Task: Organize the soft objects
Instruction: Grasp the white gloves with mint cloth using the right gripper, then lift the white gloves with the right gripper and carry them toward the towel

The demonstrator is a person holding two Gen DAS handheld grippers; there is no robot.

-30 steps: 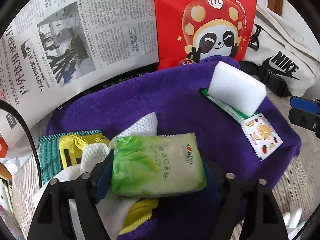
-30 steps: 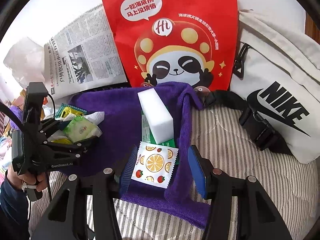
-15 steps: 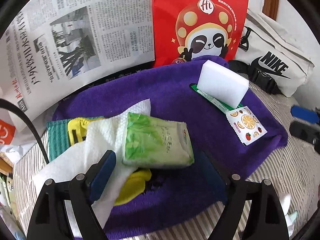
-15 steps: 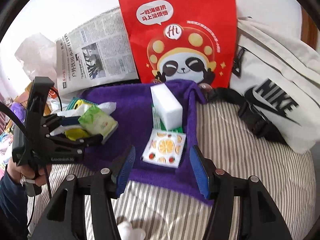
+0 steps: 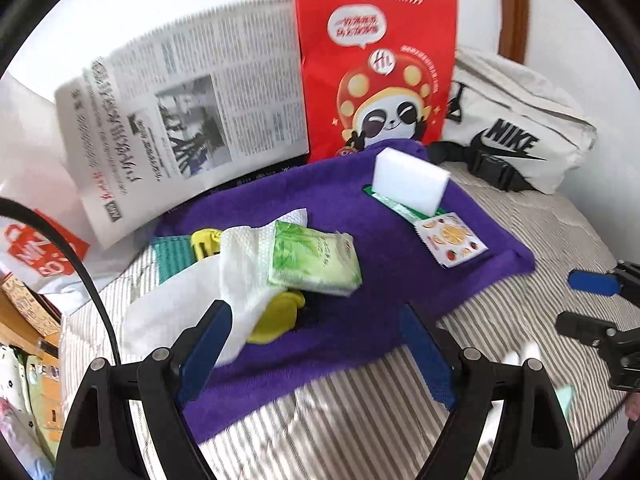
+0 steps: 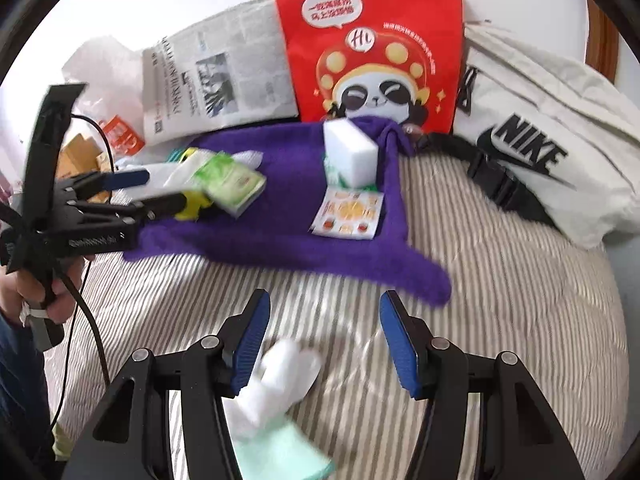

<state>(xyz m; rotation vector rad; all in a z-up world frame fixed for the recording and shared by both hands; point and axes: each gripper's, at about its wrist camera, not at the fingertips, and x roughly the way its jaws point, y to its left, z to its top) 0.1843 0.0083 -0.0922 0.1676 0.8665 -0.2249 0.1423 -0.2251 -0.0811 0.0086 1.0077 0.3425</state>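
"NIKE" stands on the white bag; "Hi" and "海底捞" on the red bag.

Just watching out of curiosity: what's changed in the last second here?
Both grippers pulled back from the purple towel. The left gripper let go of the green tissue pack; the right gripper, open, left the fruit sachet. The white sponge stayed put.
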